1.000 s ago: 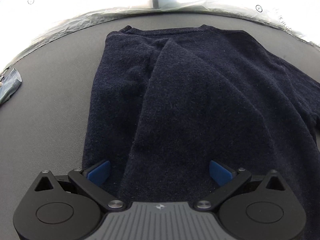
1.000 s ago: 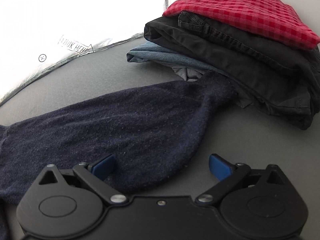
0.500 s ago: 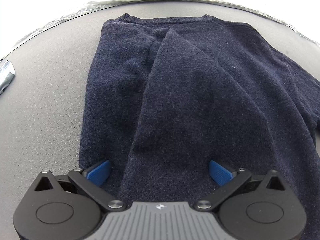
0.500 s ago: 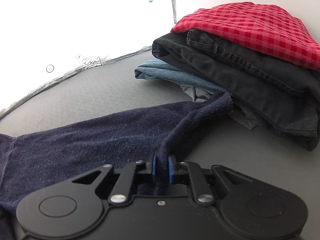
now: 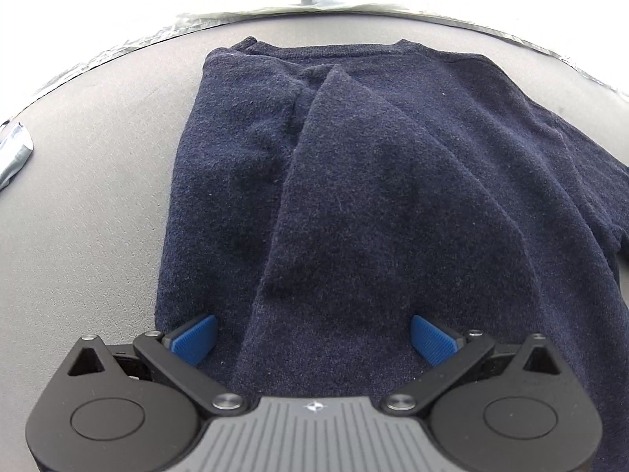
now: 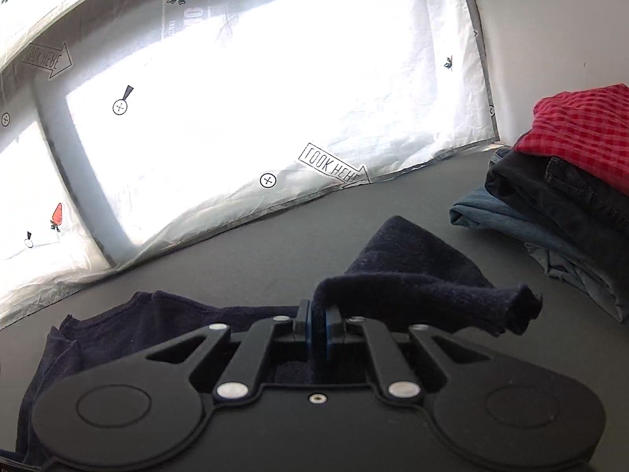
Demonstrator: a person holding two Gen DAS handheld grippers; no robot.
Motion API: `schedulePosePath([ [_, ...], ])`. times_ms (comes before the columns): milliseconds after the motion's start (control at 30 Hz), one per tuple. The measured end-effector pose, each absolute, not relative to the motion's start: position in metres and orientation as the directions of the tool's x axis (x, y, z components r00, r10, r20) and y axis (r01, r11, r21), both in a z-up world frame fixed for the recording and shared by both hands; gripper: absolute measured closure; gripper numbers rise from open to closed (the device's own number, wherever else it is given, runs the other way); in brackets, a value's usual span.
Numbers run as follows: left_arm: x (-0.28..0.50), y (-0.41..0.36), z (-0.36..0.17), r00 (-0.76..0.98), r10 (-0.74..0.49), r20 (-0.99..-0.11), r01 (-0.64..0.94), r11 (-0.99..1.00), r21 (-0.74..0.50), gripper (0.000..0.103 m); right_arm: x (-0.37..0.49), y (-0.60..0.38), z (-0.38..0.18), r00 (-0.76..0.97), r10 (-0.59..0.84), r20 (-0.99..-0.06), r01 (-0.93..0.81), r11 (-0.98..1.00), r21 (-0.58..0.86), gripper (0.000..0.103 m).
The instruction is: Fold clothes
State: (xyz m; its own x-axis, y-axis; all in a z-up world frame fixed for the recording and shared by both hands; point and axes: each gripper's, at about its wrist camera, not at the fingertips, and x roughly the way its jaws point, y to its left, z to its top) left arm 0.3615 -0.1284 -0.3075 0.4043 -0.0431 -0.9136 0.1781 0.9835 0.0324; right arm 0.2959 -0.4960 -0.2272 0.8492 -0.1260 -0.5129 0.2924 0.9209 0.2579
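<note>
— Two grippers on my screens. My left gripper (image 5: 312,336) has its blue pads (image 5: 194,338) spread wide apart, one on either side of a raised fold of the navy sweater (image 5: 393,196), and neither pad presses on the cloth.

— Where does the sweater lie?

— Spread across the grey table (image 5: 86,196), its collar edge toward the far side. One side is folded over the body, so a long ridge runs down the middle toward my left gripper.

— And your right side?

— My right gripper (image 6: 316,324) has its jaws pinched together on the sweater's sleeve (image 6: 412,275). The cloth runs up out of the jaws and drapes over to the right, with the cuff (image 6: 523,308) hanging free above the table. The rest of the garment shows dark at the lower left of that view.

— Anything else nearby?

— Off to the right sits a stack of folded clothes (image 6: 558,196): a red checked shirt (image 6: 582,126) on top, black trousers under it, blue denim at the bottom. It stands apart from the sleeve. Behind the table hangs a white sheet (image 6: 255,98) printed with carrots and arrows reading "LOOK HERE", with bright light behind it.
</note>
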Motion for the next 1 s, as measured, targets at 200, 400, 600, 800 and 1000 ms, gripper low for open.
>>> schedulePosePath([
  [200, 0.355, -0.128, -0.31, 0.448, -0.055, -0.892, 0.18, 0.983, 0.03, 0.0, 0.317, -0.375, -0.215, 0.821, 0.266, -0.506, -0.13, 0.949, 0.287, 0.095],
  [400, 0.351, -0.127, -0.311, 0.476, -0.065, -0.877, 0.182, 0.983, 0.027, 0.0, 0.315, -0.32, -0.241, 0.682, 0.367, -0.633, -0.27, 0.93, 0.248, 0.074],
  [600, 0.346, -0.127, -0.304, 0.48, -0.058, -0.876, 0.171, 0.985, 0.029, 0.0, 0.306, -0.35, -0.247, 0.739, 0.137, -0.66, -0.118, 0.99, 0.074, 0.062],
  [800, 0.322, -0.136, -0.278, 0.574, -0.117, -0.811, 0.241, 0.97, 0.03, 0.002, 0.294, -0.404, -0.27, 0.708, -0.036, -0.705, 0.094, 0.995, 0.044, 0.046],
  [1000, 0.323, -0.149, -0.251, 0.648, -0.237, -0.724, 0.308, 0.951, -0.035, 0.01, 0.279, -0.433, -0.289, 0.698, -0.045, -0.714, 0.193, 0.973, 0.127, 0.019],
])
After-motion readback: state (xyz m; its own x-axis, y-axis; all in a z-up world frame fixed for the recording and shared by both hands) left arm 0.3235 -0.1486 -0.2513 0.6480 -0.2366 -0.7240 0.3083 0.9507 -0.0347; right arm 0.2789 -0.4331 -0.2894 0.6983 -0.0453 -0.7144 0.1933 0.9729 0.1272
